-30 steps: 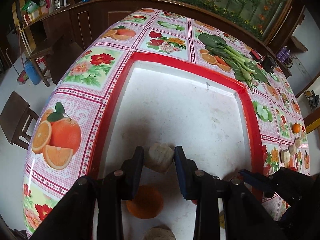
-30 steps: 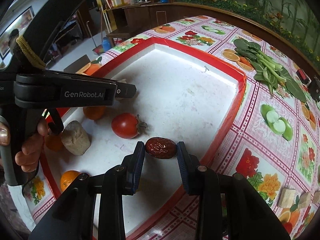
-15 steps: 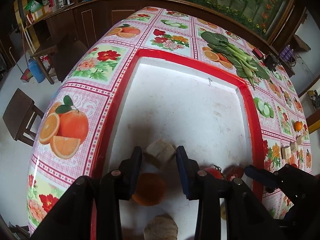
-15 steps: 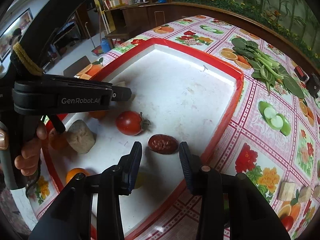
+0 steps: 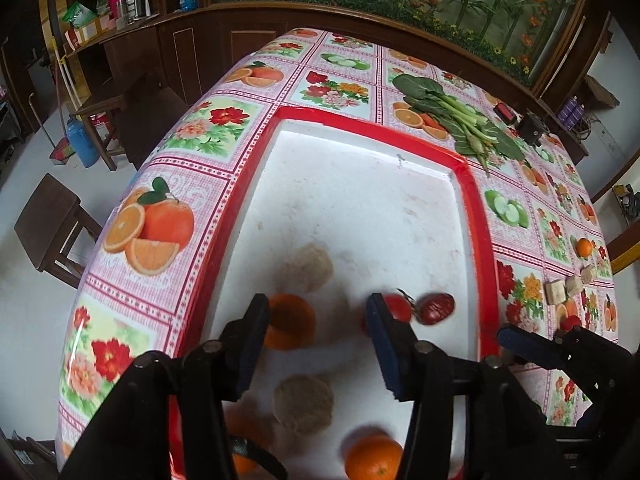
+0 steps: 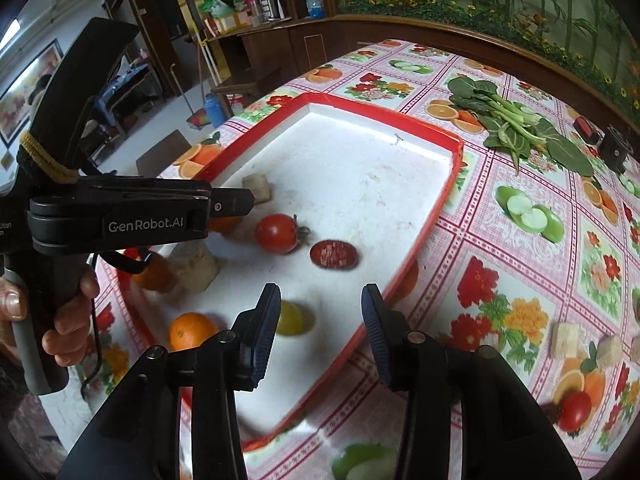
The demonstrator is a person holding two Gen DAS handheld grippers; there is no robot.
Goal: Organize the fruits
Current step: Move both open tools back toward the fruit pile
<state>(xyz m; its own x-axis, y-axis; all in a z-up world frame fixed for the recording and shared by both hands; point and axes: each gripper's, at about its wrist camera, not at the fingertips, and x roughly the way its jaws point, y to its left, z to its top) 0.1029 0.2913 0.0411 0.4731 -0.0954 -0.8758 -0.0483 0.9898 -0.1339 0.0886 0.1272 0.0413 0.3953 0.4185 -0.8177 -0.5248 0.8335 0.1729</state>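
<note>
1. The left gripper (image 5: 316, 344) hangs over the near end of the tray (image 5: 476, 208), its jaws wide apart and holding nothing.
2. The right gripper (image 6: 318, 332) hangs over the tray's near right corner, jaws likewise spread and empty.
3. The red-rimmed white tray lies on a surface covered by a tablecloth (image 6: 520, 264) printed with fruit and flowers.
4. In the tray, a tomato (image 6: 277, 233) and a red date (image 6: 334, 255) lie close together, just apart.
5. An orange (image 5: 289, 322) lies just beside the left gripper's left finger; a second orange (image 6: 191, 331) and a green grape (image 6: 291, 318) lie near the tray's front edge.
6. Two beige lumps (image 5: 306, 267) (image 5: 303, 405) lie among the fruit; what they are is unclear.
7. Leafy greens (image 6: 516, 124) lie on the tablecloth beyond the tray.
</note>
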